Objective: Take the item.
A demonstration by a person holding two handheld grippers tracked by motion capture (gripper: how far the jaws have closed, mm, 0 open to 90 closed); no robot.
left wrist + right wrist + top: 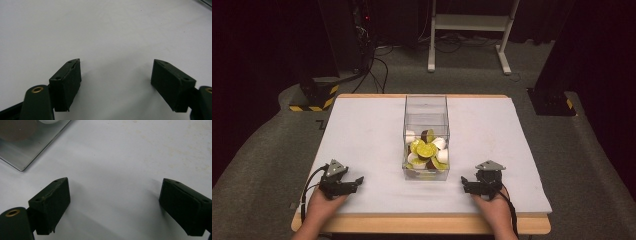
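High view: clear plastic box (426,120) stands mid-table (362,130), holding yellow-green, white and brown capsules (426,150) piled at its near end; left gripper (357,181) and right gripper (465,184) rest near the front edge on either side of it, well apart from it. Both gripper views show jaws spread wide over bare white surface, holding nothing; the box corner (22,147) sits at upper left of the right gripper view. Likely risks: box walls are tall and narrow, so a wide-open gripper reaching in could clip the rim and tip or slide it, and the round capsules could slip from a pinch.

A white-topped table (362,135) carries a clear box (426,112) at its middle.
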